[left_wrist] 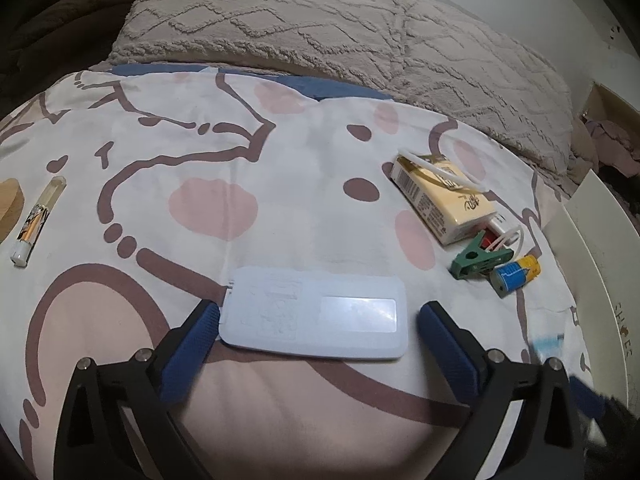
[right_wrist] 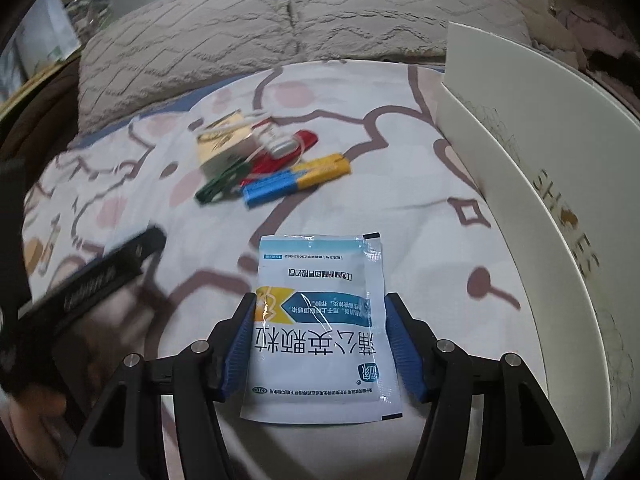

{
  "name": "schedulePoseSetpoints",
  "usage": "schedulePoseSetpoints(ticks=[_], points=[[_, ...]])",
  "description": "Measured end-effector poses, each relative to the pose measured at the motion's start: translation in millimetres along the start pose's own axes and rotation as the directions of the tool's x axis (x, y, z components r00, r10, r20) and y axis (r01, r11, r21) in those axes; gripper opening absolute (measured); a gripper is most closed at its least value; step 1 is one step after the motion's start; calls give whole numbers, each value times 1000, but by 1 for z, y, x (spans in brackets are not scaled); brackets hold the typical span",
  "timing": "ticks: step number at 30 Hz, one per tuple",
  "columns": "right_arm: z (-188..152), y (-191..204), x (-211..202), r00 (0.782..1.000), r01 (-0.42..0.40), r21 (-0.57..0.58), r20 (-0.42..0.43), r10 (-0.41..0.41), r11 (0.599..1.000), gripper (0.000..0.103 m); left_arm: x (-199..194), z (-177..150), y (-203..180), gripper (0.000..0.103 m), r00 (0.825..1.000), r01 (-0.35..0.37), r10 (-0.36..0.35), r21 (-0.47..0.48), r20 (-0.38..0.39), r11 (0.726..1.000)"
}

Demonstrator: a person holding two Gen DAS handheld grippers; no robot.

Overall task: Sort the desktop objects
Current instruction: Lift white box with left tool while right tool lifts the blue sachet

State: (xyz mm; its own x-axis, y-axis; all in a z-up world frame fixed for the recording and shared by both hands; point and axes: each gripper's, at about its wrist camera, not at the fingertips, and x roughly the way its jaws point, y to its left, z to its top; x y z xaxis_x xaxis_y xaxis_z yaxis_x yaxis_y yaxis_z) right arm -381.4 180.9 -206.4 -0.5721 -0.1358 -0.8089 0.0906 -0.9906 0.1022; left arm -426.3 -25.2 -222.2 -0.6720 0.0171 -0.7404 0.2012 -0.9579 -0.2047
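My left gripper [left_wrist: 319, 310] is open, its blue pads either side of a flat pale-blue pouch [left_wrist: 316, 312] lying on the patterned sheet; the left pad touches the pouch's end, the right pad stands just off it. My right gripper [right_wrist: 320, 312] has its blue pads closed against both edges of a white-and-blue medicine sachet [right_wrist: 320, 324]. A yellow box [left_wrist: 444, 196] with a white cable, a green clip [left_wrist: 478, 258] and a blue-yellow battery [left_wrist: 516, 274] lie at the right. In the right wrist view the box [right_wrist: 224, 140], clip [right_wrist: 222, 186], battery [right_wrist: 296, 184] and a red item [right_wrist: 286, 156] lie ahead.
A white shoe box [right_wrist: 540, 184] stands at the right; it also shows in the left wrist view [left_wrist: 600, 264]. A small glass vial [left_wrist: 38, 220] and a wooden object [left_wrist: 8, 204] lie at far left. A grey textured pillow [left_wrist: 320, 24] lies behind. The left gripper's black body [right_wrist: 100, 276] crosses the right wrist view.
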Motion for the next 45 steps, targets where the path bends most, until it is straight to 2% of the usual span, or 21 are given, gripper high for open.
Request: schedulePoseSetpoints(ticks=[1, 7, 15, 17, 19, 26, 27, 31, 36, 40, 45], points=[[-2, 2, -1, 1000, 8, -15, -4, -8, 1000, 63, -1, 0, 2, 94, 1000, -7, 7, -9, 6, 1000], [-5, 6, -2, 998, 44, -44, -41, -46, 998, 63, -3, 0, 6, 88, 1000, -1, 2, -29, 19, 1000], [4, -6, -6, 992, 23, -26, -122, -26, 999, 64, -7, -1, 12, 88, 998, 42, -39, -56, 42, 998], [2, -11, -3, 992, 20, -33, -125, -24, 999, 71, -7, -1, 13, 88, 998, 49, -46, -60, 44, 997], [1, -13, 0, 991, 21, -34, -128, -25, 999, 83, -8, -1, 14, 88, 998, 54, -51, -63, 46, 997], [-1, -22, 2, 992, -29, 5, -119, 29, 1000, 83, -9, -1, 16, 88, 996, 74, -71, -75, 53, 994], [0, -22, 2, 993, -31, 9, -118, 32, 999, 82, -9, -1, 16, 88, 996, 73, -69, -74, 52, 995], [0, -24, -1, 993, -38, 21, -107, 40, 999, 66, -10, -2, 16, 88, 997, 69, -65, -67, 49, 995], [-5, -21, -6, 996, -36, -3, -85, 36, 999, 65, -14, -4, 14, 88, 997, 62, -60, -52, 43, 997], [-10, -16, -13, 998, -31, -24, -62, 29, 999, 56, -17, -8, 12, 88, 998, 57, -56, -43, 39, 997], [-14, -14, -17, 999, -34, -35, -36, 33, 999, 51, -29, -15, 12, 87, 997, 69, -67, -47, 43, 996]])
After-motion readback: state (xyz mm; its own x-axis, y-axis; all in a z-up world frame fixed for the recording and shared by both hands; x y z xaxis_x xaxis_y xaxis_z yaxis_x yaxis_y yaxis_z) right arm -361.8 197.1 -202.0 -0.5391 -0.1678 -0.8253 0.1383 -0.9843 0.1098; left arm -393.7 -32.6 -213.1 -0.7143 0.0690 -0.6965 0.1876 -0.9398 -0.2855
